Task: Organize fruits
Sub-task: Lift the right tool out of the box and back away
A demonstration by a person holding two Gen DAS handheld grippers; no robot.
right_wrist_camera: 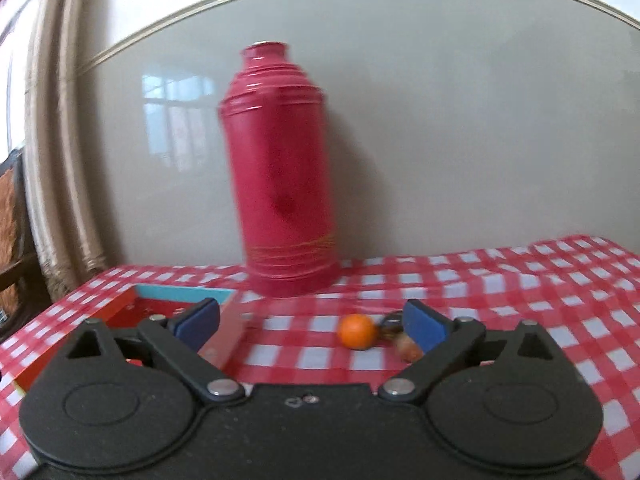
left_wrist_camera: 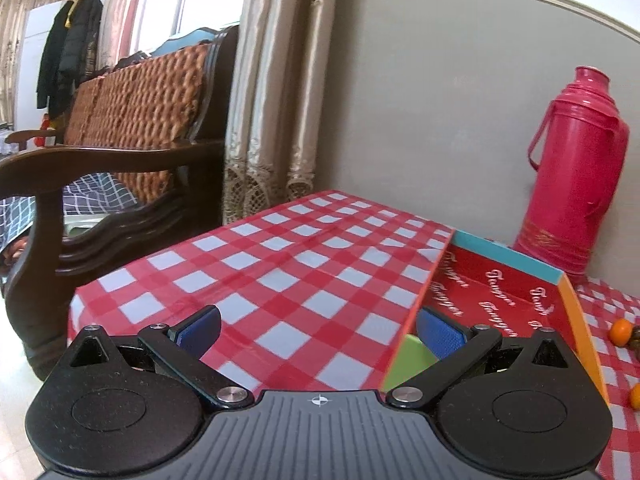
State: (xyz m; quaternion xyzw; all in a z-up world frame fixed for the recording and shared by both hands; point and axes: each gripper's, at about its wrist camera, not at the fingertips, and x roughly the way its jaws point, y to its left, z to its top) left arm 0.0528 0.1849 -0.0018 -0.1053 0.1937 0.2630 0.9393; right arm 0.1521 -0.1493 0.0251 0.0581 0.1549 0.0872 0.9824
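Observation:
A shallow red box [left_wrist_camera: 500,292] with blue, orange and green rims lies on the checked tablecloth; it also shows in the right wrist view [right_wrist_camera: 160,308] at the left. A small orange [right_wrist_camera: 357,331] lies right of the box, with brownish small fruits [right_wrist_camera: 408,350] beside it. In the left wrist view two oranges [left_wrist_camera: 621,332] show at the far right edge. My left gripper [left_wrist_camera: 318,334] is open and empty, over the cloth at the box's left rim. My right gripper [right_wrist_camera: 312,322] is open and empty, just short of the orange.
A tall pink thermos [right_wrist_camera: 280,176] stands against the wall behind the box and shows in the left wrist view [left_wrist_camera: 572,172] too. A dark wooden sofa [left_wrist_camera: 120,152] stands left of the table [left_wrist_camera: 248,264]. Curtains [left_wrist_camera: 276,92] hang behind.

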